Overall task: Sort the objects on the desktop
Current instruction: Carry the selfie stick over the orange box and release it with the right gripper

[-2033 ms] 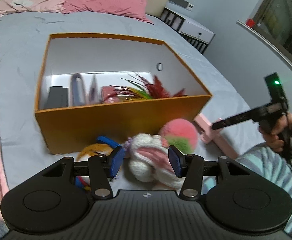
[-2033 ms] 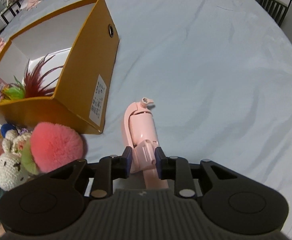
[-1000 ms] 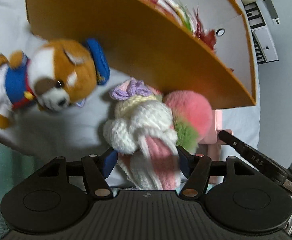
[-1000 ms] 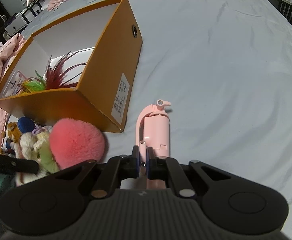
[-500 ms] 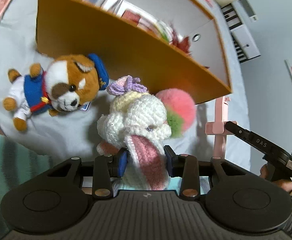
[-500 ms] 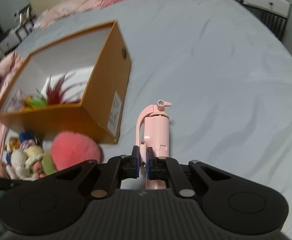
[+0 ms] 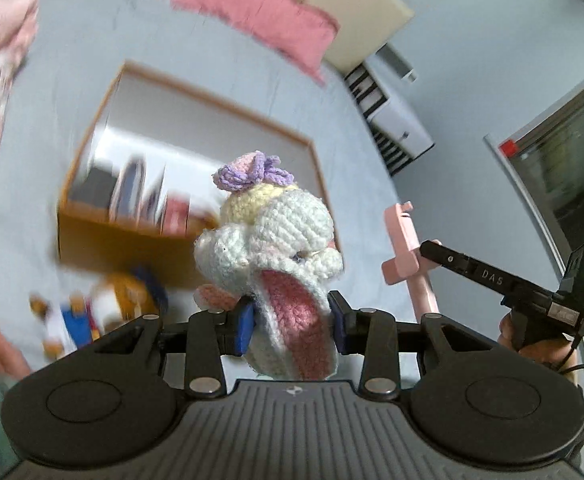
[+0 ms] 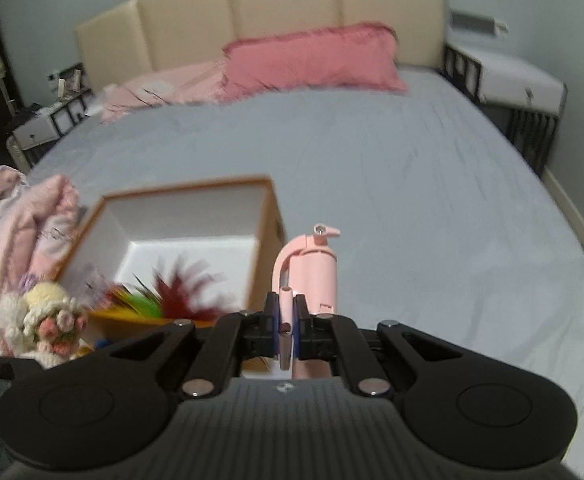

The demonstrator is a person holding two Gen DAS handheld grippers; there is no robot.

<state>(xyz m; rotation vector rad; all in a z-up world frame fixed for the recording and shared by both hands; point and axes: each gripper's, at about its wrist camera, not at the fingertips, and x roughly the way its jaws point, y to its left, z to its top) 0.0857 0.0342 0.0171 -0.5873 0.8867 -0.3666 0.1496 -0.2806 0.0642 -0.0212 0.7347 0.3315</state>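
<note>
Left gripper [image 7: 292, 326]: jaws closed partway on the crochet bunny [image 7: 270, 240], pinching its long pink-lined ear at the lower centre of the frame; the toy's body sticks up above the fingers.
Right gripper [image 8: 286, 322]: jaws nearly shut on the thin handle of the pink gadget [image 8: 316, 268], which stands upright at frame centre.
Box [image 7: 92, 240]: orange outside, white inside, open-topped, on the grey bed sheet [image 8: 412, 184]; left of centre in both views, blurred. Feathers [image 8: 184, 292] and other items already lie inside.
Plush dog [image 7: 104, 312]: on the sheet at lower left, just in front of the box, blurred.
Handling, bunny: likely light, soft and squashy; held by the ear it may swing or stretch, so a grip on the head or body would be steadier.
Handling, gadget: looks like stiff, smooth plastic, light; the narrow handle could twist between the pads.
Step in hand: both items appear lifted clear, probably bound for the box.
</note>
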